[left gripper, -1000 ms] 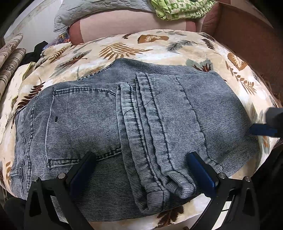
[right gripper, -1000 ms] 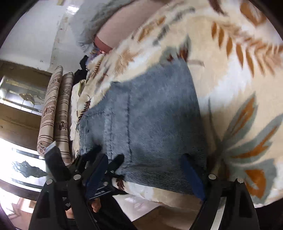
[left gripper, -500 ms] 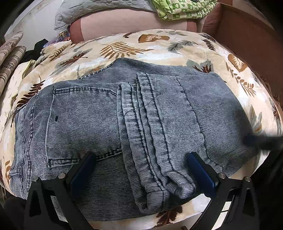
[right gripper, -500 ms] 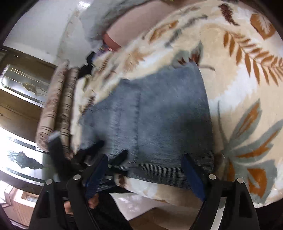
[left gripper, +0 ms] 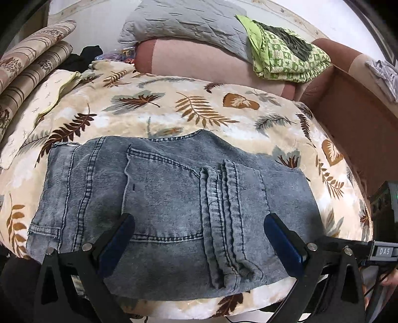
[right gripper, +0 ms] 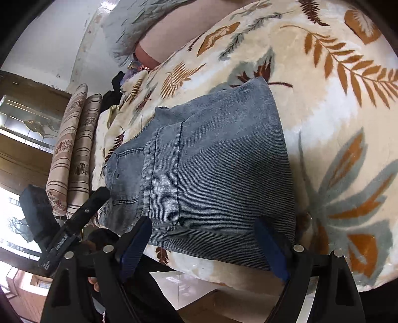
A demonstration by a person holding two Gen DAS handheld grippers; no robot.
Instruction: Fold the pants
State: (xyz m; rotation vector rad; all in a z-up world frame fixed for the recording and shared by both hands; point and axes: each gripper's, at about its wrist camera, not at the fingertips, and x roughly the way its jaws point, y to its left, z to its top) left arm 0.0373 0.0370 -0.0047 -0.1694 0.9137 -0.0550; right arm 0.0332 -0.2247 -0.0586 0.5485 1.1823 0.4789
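Observation:
The grey-blue denim pants (left gripper: 169, 198) lie folded into a compact rectangle on the leaf-print blanket (left gripper: 189, 109), with the leg hems laid over the back-pocket side. My left gripper (left gripper: 199, 241) is open and empty, hovering above the near edge of the pants. My right gripper (right gripper: 204, 243) is open and empty, at the pants' (right gripper: 219, 179) right end near the bed edge. The left gripper also shows in the right wrist view (right gripper: 74, 223), low at the left.
A grey quilted pillow (left gripper: 189, 22) and a green patterned cloth (left gripper: 286, 54) lie on a pink bolster (left gripper: 199, 62) at the back. Striped rolled cushions (left gripper: 27, 67) stand at the left. A brown headboard (left gripper: 353, 119) runs along the right. Floor shows below the bed edge (right gripper: 194, 288).
My left gripper has pulled back and up from the pants, so more blanket and pillows show. My right gripper has drawn back slightly. The pants lie still.

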